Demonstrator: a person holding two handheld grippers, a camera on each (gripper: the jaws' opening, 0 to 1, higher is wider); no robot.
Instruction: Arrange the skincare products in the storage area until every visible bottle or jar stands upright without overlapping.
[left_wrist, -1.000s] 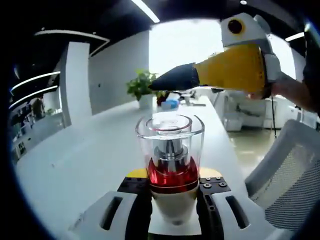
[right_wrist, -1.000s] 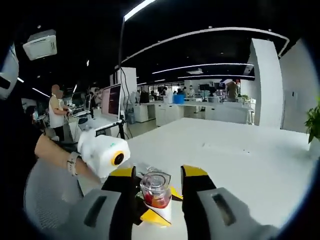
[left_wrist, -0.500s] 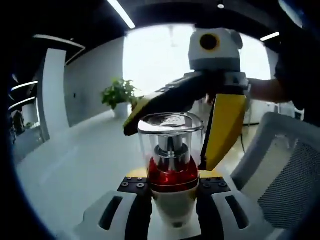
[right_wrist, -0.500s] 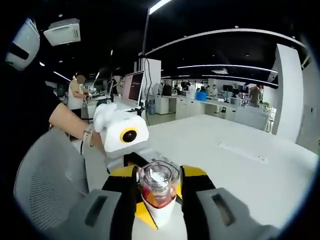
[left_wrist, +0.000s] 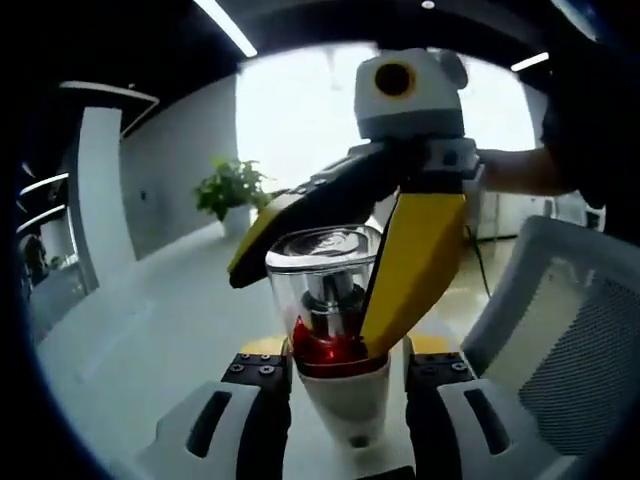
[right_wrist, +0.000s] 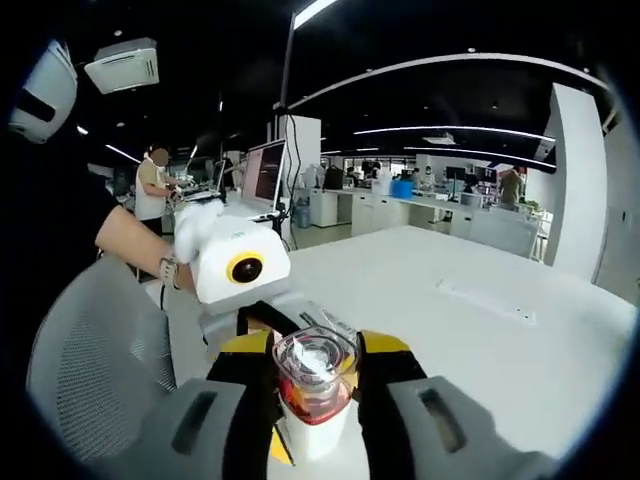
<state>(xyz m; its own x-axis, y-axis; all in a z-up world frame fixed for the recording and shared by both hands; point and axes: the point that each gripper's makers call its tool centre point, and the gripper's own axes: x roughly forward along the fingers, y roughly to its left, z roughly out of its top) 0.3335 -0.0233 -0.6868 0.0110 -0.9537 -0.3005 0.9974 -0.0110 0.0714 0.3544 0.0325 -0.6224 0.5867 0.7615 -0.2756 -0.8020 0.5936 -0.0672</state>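
Plant (left_wrist: 228, 187): sitting far back on the left of the left gripper view, on the white table (left_wrist: 150, 330).
Left gripper (left_wrist: 340, 385): clamping the white base of the bottle (left_wrist: 335, 330), one jaw pressing on each side; also showing in the right gripper view (right_wrist: 240, 275), held by a gloved hand, just left of and behind the bottle.
Bottle: standing upright between the left jaws, held above the table; clear cap over a metal pump, red band below, white base.
Right gripper (right_wrist: 315, 385): reaching into the left gripper view (left_wrist: 330, 250) from above, yellow jaws straddling the clear cap, one each side; touching or just clear, cannot tell.
Chair (left_wrist: 575, 340): mesh back sitting at far right of the left gripper view.
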